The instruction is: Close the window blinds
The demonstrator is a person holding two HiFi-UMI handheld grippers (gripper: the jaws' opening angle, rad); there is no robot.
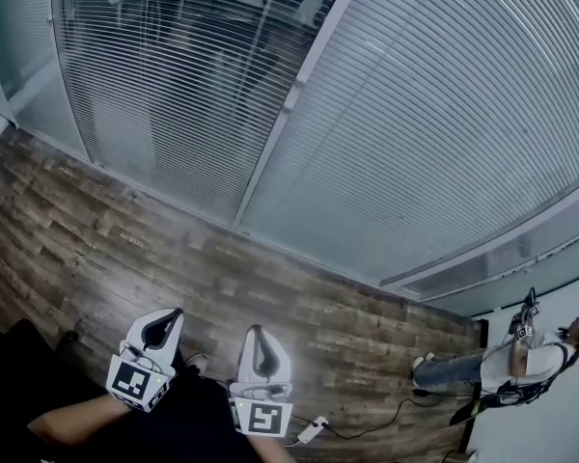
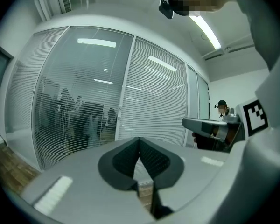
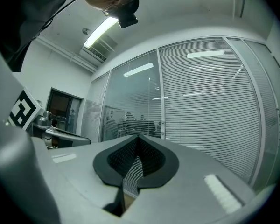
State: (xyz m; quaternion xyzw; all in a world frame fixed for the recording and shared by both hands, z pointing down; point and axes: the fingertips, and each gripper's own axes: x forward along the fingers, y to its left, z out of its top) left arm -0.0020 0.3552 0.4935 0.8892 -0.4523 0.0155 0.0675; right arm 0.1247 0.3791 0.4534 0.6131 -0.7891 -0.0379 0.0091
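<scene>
The blinds (image 1: 174, 95) at eleven o'clock still let us see through their slats, while the pane (image 1: 444, 133) at one o'clock looks shut. Our left gripper (image 1: 162, 324) and right gripper (image 1: 259, 343) sit at six, jaws together, empty, well apart from the glass. We should close in, find the tilt control, unseen from here, and open before reaching.

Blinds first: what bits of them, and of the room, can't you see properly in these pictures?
- Tops of the blinds: cut off by the head view's upper edge.
- Cord or rod for turning them: none can be made out in any view.
- Room behind the left blinds: only dim shapes through the slats, left gripper view.
- Small white thing on the floor: too small to name, head view.
</scene>
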